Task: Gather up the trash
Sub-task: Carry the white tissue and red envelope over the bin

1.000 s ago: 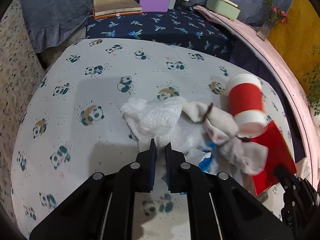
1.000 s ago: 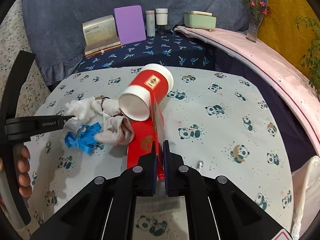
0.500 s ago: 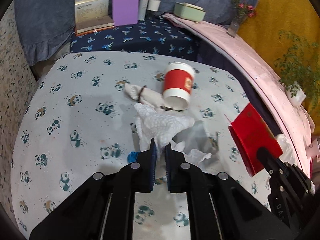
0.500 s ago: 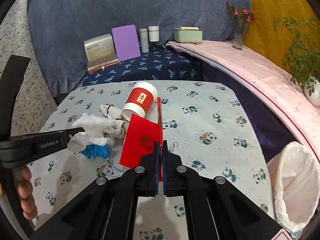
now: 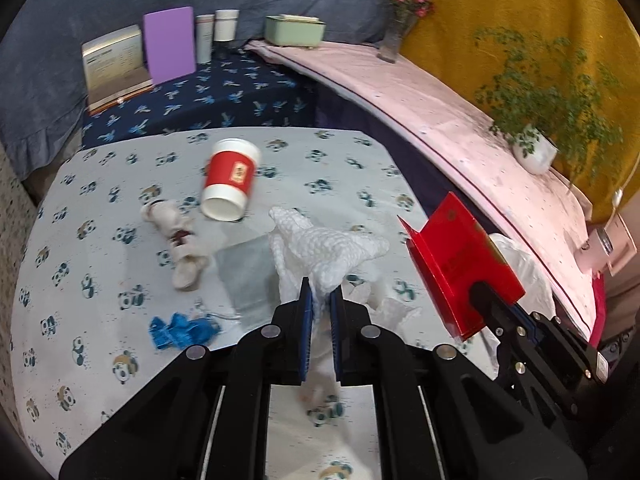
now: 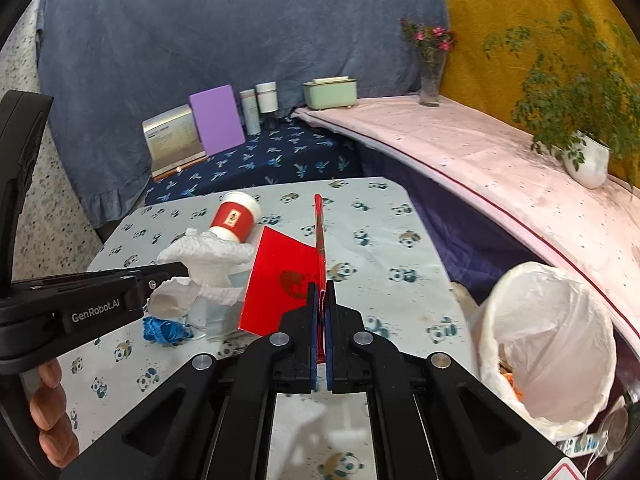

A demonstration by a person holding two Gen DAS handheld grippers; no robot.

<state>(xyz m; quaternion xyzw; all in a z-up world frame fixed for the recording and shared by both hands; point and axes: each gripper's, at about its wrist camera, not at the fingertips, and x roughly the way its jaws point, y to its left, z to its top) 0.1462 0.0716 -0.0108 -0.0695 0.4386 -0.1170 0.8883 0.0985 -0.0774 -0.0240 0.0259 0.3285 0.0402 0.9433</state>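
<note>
My surface wears a pale cloth printed with pandas. On it lie 1 red-and-white paper cup tipped on its side, a rolled whitish sock just beside the cup's mouth, a crumpled blue scrap nearer me, and a flat clear plastic piece.

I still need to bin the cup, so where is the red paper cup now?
The red paper cup lies on its side on the panda tablecloth, toward the far left in the left wrist view, just beyond the crumpled sock.
</note>
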